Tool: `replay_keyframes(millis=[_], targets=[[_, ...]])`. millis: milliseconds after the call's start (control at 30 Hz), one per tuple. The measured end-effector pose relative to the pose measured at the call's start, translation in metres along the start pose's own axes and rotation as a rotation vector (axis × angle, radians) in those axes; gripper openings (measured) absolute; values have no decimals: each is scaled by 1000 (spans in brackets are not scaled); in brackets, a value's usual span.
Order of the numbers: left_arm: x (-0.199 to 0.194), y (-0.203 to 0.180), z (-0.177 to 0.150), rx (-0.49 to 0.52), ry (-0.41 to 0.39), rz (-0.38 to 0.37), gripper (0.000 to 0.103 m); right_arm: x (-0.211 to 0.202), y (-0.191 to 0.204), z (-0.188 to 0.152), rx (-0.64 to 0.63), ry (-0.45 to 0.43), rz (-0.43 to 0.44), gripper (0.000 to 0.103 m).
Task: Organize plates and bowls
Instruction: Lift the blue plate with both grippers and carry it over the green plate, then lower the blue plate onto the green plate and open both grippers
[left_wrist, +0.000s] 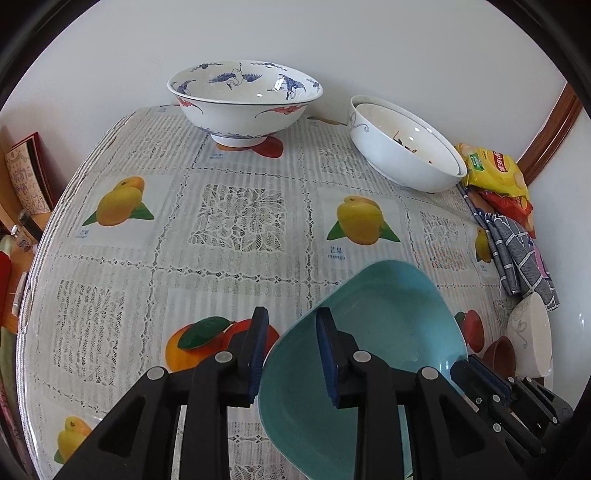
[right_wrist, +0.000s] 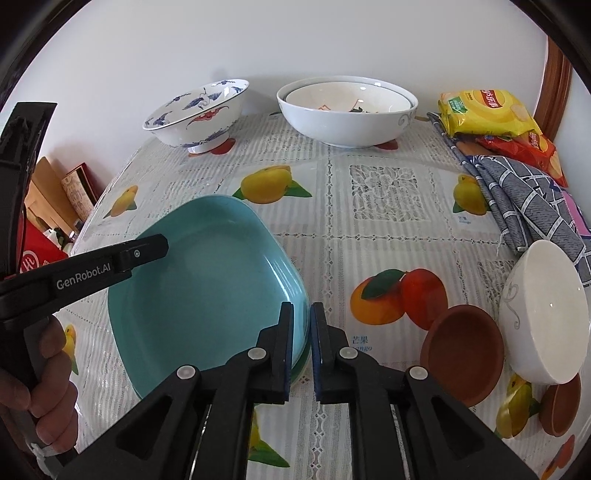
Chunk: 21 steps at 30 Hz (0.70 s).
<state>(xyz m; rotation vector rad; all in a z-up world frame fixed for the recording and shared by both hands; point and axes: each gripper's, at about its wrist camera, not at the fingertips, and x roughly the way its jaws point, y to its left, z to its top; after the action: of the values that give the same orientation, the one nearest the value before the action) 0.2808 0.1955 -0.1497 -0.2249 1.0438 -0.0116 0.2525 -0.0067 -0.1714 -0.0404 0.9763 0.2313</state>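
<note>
A teal plate (left_wrist: 388, 321) (right_wrist: 207, 295) lies flat on the fruit-print tablecloth (right_wrist: 373, 236), with a green edge showing under its near rim. My left gripper (left_wrist: 291, 350) straddles the plate's left rim. Its right finger is inside the plate, its left finger is outside, and cloth shows in the gap, so it is open. One of its fingers (right_wrist: 147, 251) shows from the side in the right wrist view. My right gripper (right_wrist: 301, 332) straddles the right rim with a narrow gap, its pads just clear of the rim, so it is open.
A crane-painted bowl (right_wrist: 195, 118) and two nested white bowls (right_wrist: 347, 114) stand at the back. A small white bowl (right_wrist: 543, 314) and two brown clay bowls (right_wrist: 465, 354) sit at the right. Snack bags (right_wrist: 484, 110) and a checked cloth (right_wrist: 528, 195) lie far right. A person's hand (right_wrist: 48, 369) holds the left gripper.
</note>
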Motion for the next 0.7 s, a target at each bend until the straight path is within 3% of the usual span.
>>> replay_keyframes(millis=[233, 300, 367, 500, 567, 700], targets=[[-14, -5, -6, 33, -15, 49, 28, -8, -2, -9, -21, 12, 18, 11], [-20, -7, -8, 40, -27, 54, 34, -14, -4, -11, -19, 4, 31, 15], [-30, -11, -10, 47, -56, 60, 47, -24, -6, -13, -22, -10, 29, 22], [-51, -25, -13, 69, -102, 72, 50, -50, -11, -17, -59, -74, -6, 38], [-61, -35, -16, 82, -124, 72, 53, -64, -19, -19, -63, -119, -37, 57], [-79, -58, -23, 100, -175, 43, 56, -93, -44, -26, -50, -185, -69, 66]])
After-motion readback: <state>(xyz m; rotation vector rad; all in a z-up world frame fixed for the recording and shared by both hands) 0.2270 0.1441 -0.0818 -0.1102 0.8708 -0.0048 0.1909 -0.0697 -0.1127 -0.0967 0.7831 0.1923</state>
